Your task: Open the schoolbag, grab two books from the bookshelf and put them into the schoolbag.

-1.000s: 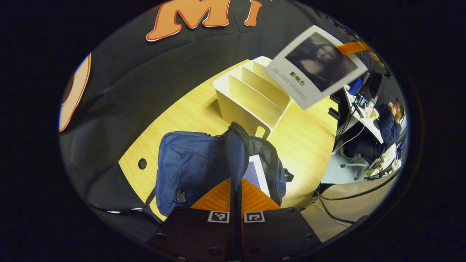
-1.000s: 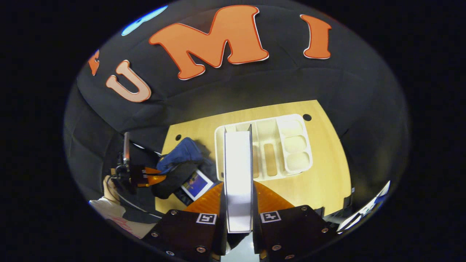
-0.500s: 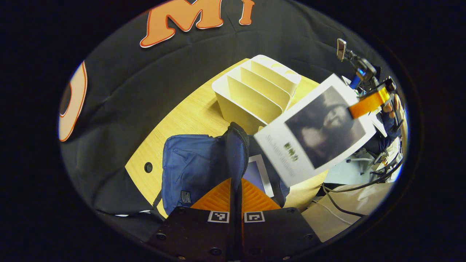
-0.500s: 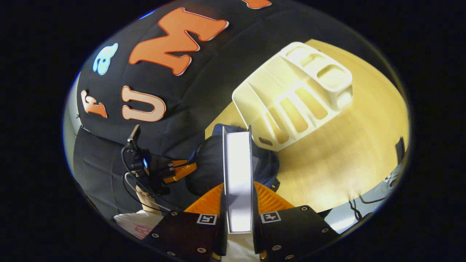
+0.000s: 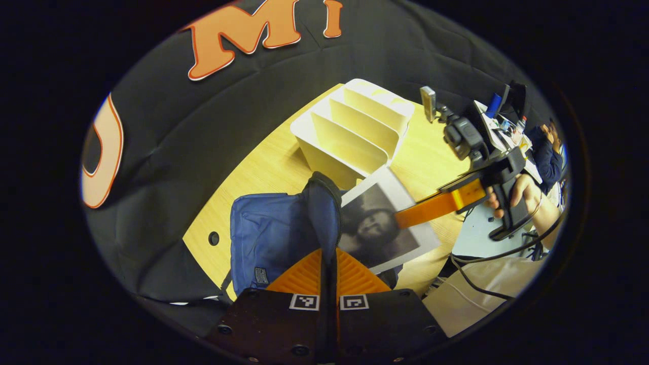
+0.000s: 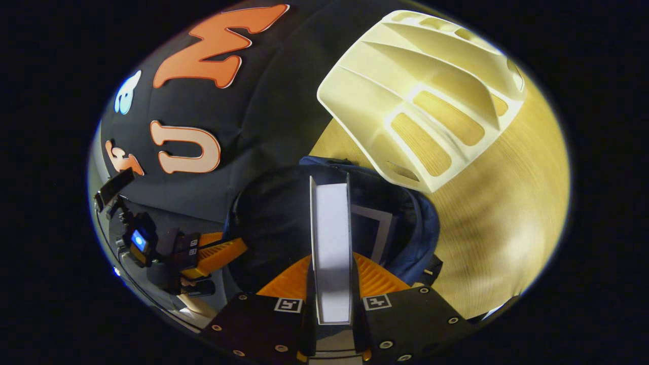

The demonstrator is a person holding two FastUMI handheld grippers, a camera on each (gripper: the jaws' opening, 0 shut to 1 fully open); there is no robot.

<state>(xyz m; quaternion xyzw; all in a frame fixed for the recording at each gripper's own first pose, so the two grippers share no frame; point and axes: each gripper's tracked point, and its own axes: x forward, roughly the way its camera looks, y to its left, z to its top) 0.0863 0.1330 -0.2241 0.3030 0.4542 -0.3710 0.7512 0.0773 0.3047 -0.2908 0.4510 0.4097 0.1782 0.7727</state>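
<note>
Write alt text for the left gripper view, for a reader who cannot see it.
The right gripper lowers a white-bordered portrait book into the open blue fabric schoolbag, whose rim the left gripper pinches. A cream plastic slotted bookshelf stands behind on the pale wooden table.

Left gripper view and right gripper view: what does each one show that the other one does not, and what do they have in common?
Left gripper view: the dark portrait cover of the held book, the right gripper from outside, and the hand holding it. Right gripper view: that book's white page edge, another book already inside the schoolbag, and the left gripper from outside, pinching the bag's rim. Shared: the blue schoolbag, the white bookshelf and the wooden table.
</note>
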